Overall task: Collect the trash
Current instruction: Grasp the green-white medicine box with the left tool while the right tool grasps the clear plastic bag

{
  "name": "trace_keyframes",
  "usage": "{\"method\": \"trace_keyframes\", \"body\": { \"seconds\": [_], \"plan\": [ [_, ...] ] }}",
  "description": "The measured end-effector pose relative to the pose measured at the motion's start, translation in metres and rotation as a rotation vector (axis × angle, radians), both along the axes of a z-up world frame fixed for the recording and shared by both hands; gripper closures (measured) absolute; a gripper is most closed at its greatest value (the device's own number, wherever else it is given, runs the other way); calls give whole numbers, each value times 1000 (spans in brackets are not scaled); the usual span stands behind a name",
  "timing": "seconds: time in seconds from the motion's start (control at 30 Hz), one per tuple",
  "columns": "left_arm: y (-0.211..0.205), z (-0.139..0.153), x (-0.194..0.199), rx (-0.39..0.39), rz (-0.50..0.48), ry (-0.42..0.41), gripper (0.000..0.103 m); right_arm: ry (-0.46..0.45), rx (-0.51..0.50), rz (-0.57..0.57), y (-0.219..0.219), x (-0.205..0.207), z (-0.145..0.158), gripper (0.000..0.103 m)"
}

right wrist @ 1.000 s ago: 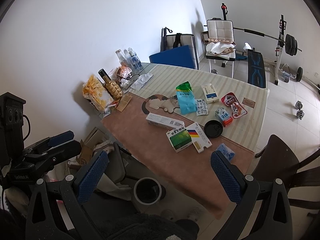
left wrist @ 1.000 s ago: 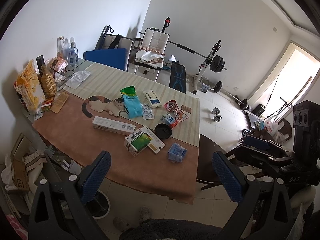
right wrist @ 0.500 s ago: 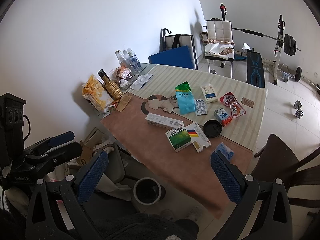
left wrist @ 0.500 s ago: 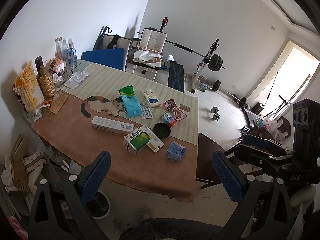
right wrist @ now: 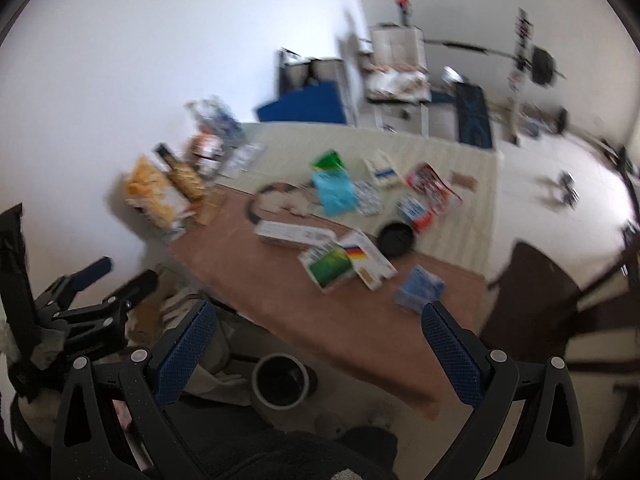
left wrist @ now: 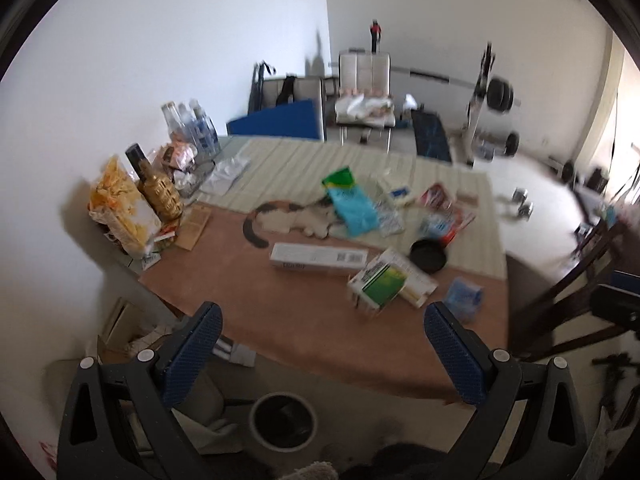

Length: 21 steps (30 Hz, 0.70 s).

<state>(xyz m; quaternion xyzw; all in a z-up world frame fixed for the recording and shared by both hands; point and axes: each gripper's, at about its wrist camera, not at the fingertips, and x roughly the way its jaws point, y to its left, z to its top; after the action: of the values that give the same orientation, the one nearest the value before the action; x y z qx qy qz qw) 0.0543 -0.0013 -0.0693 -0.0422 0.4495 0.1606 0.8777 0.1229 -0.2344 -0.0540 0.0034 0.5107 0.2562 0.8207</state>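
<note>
A gold bottle point(left wrist: 159, 192) stands by the wall; a white chair point(left wrist: 365, 98) is behind the table; weights point(left wrist: 500, 94) sit beyond.

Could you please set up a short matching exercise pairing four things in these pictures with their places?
Things:
1. trash bin
2. long white box
3. gold bottle
4. black lid

Places:
A. by the wall, beside the yellow snack bag
B. on the floor beside the table
C. on the table, next to the green box
D. on the brown cloth, just below the cat picture

Pairs: 1-B, 2-D, 3-A, 4-C
</note>
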Motion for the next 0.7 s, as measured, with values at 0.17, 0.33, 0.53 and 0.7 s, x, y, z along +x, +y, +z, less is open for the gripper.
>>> {"method": "trace_keyframes", "body": {
  "seconds": [0.17,0.33,0.53,0.7],
  "plan": [
    [9,-67,50,5,-45,147,0,111,-118,-119,-11,37,-73,0],
    [4,-134,115,27,-160,327,0,243,-240,-201,-19,96,-167,0],
    [-3,-211,182,26,-256,516,0,387,-322,-255,-17,161,-269,0],
    [-6,-253,219,-4,-311,593,0,472,-381,-240,0,191,-330,0]
  ]
}}
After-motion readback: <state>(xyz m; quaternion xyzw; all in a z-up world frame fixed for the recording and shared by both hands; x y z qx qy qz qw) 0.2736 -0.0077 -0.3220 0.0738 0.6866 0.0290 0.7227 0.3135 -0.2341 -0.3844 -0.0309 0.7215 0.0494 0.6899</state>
